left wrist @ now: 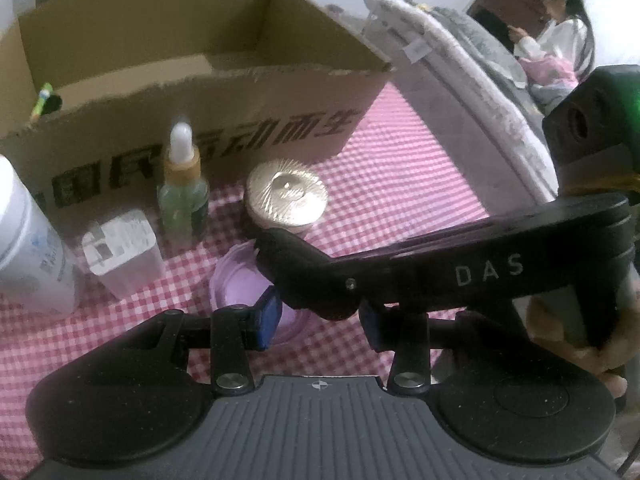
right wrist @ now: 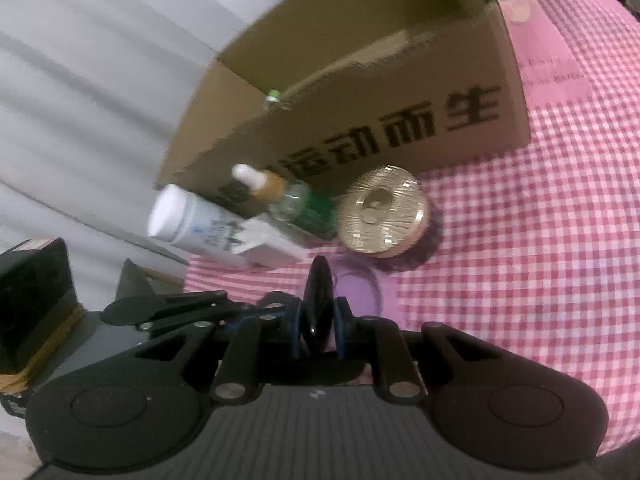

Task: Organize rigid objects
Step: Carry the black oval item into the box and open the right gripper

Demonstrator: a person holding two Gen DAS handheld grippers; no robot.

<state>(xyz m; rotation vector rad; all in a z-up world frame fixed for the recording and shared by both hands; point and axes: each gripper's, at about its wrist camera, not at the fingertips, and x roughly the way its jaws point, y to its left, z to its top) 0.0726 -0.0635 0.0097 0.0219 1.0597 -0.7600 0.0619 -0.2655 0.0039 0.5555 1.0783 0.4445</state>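
My right gripper (right wrist: 319, 328) is shut on a thin black disc (right wrist: 319, 280), held edge-on between its blue pads. Just beyond it a translucent purple jar (right wrist: 360, 284) sits on the pink checked cloth. In the left wrist view my left gripper (left wrist: 320, 322) has its blue pads partly apart around the right gripper (left wrist: 280, 256), which reaches in from the right. The purple jar (left wrist: 236, 284) lies under and left of the left pad. Whether the left pads press on anything is hidden. An open cardboard box (left wrist: 240, 120) stands behind.
In front of the box stand a gold-lidded jar (left wrist: 286, 196), a green dropper bottle (left wrist: 182, 196), a small white box (left wrist: 122, 248) and a white bottle (left wrist: 24, 240). Folded blankets (left wrist: 460, 80) lie to the right. A person (left wrist: 560, 40) sits far back right.
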